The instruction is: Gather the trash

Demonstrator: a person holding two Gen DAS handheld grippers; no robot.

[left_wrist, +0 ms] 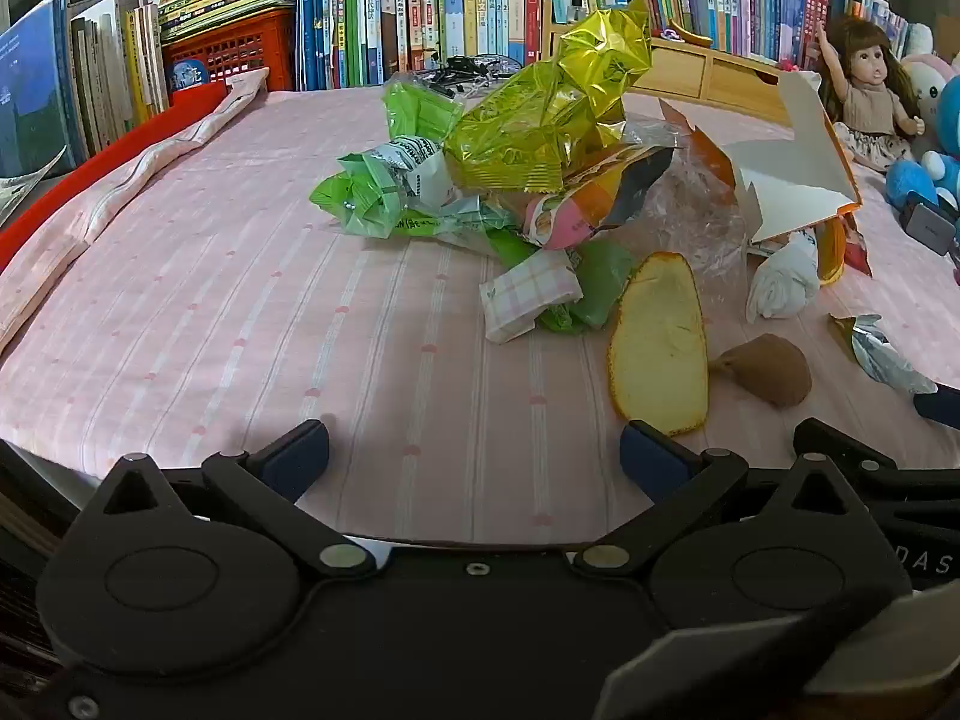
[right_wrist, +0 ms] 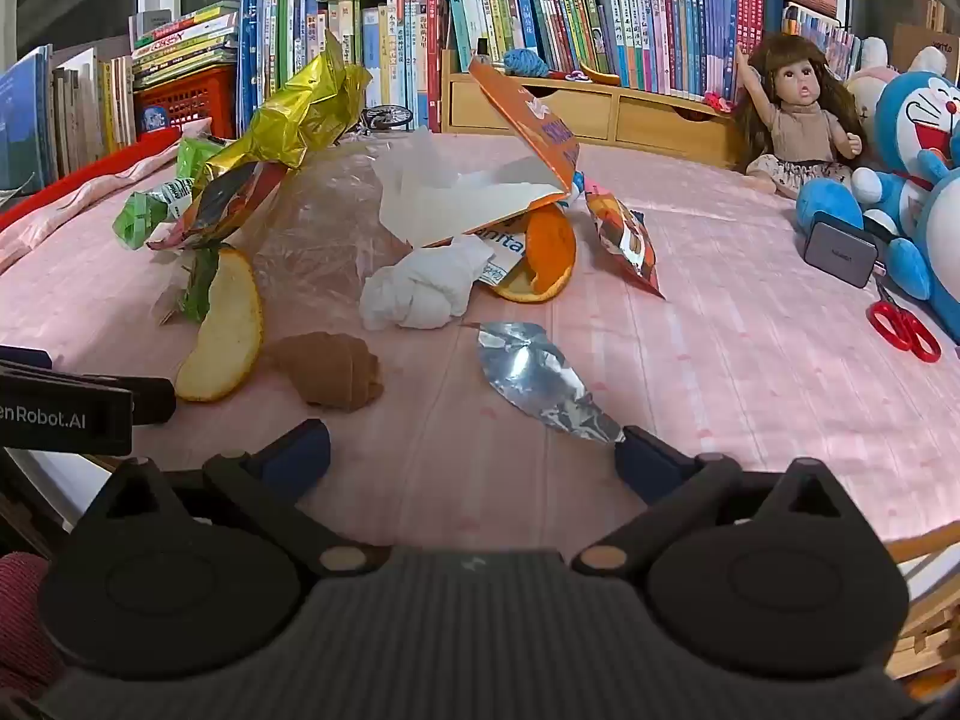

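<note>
Surface: a bed covered by a pink striped sheet (left_wrist: 252, 324) with small dots, lit evenly. A folded pink cloth (left_wrist: 138, 174) runs along the far-left edge against a red border (left_wrist: 90, 162).

Room: a wall of upright books (left_wrist: 420, 6) lines the back; a red plastic crate (left_wrist: 240, 54) sits under a flat stack of books at left. A low wooden drawer unit (right_wrist: 576, 108) stands before the books at centre right. At right, a doll (right_wrist: 792, 114) leans against the books, a blue plush toy (right_wrist: 918, 150) next to it, a grey box (right_wrist: 840, 252) in front, red scissors (right_wrist: 903, 324) on the sheet nearby.

Trash: heaped mid-bed. Gold foil wrapper (left_wrist: 564, 108) on top; green wrappers (left_wrist: 384, 192) at the left of the heap; checked pink packet (left_wrist: 528, 294) at the front. Clear plastic film (right_wrist: 324, 222) spreads beneath. An open white-and-orange carton (right_wrist: 510, 180) tents over an orange peel (right_wrist: 546, 264). White crumpled tissue (right_wrist: 420, 288) just before the carton. A long pale peel strip (left_wrist: 660, 342) and a brown crumpled wad (right_wrist: 333, 372) lie nearest. A silver foil scrap (right_wrist: 540, 378) lies apart, its tip touching the right gripper's right finger.

Left gripper (left_wrist: 474, 456): jaws spread wide, nothing between, bare sheet under them; peel strip's end just beside its right finger.

Right gripper (right_wrist: 474, 450): jaws spread wide, nothing held.
</note>
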